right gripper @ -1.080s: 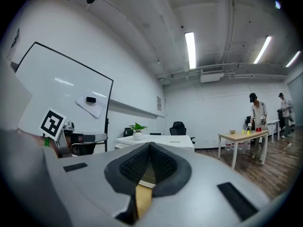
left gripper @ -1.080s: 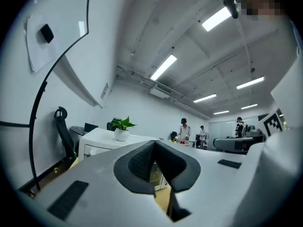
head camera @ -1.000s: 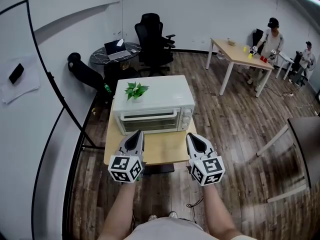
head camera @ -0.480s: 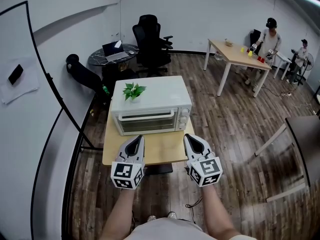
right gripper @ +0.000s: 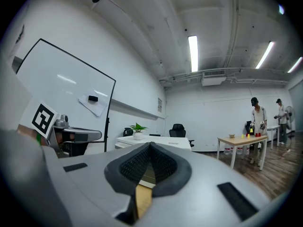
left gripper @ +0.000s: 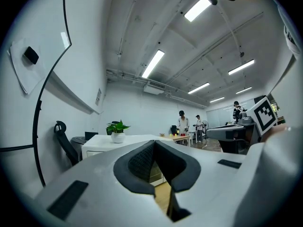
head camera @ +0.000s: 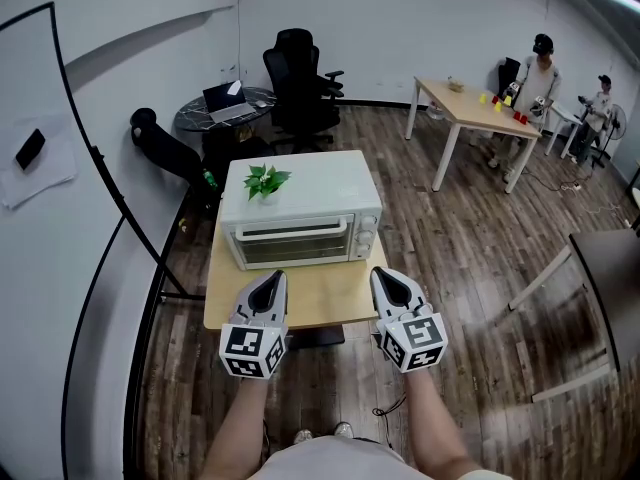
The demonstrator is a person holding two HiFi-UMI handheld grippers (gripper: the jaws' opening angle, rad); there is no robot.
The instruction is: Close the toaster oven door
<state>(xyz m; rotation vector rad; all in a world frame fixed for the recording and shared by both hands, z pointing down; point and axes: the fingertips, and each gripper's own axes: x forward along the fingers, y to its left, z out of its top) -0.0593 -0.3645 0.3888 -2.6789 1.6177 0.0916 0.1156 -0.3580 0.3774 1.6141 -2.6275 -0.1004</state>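
The left gripper and right gripper stay pressed together and empty, hardly moved. The oven stands just ahead of both, its door shut as before.

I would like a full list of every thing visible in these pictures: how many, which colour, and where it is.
toaster oven: one, white, door shut, on the small table
potted plant: one, green in a white pot, on top of the toaster oven
small table: one, light wood, just ahead of the person
office chair: one, black, behind the toaster oven
round table: one, dark, back left
laptop: one, on the round table
long table: one, light wood, back right
people: two, far right
whiteboard: one, white, left
left gripper: grey, fingers shut, empty
right gripper: grey, fingers shut, empty
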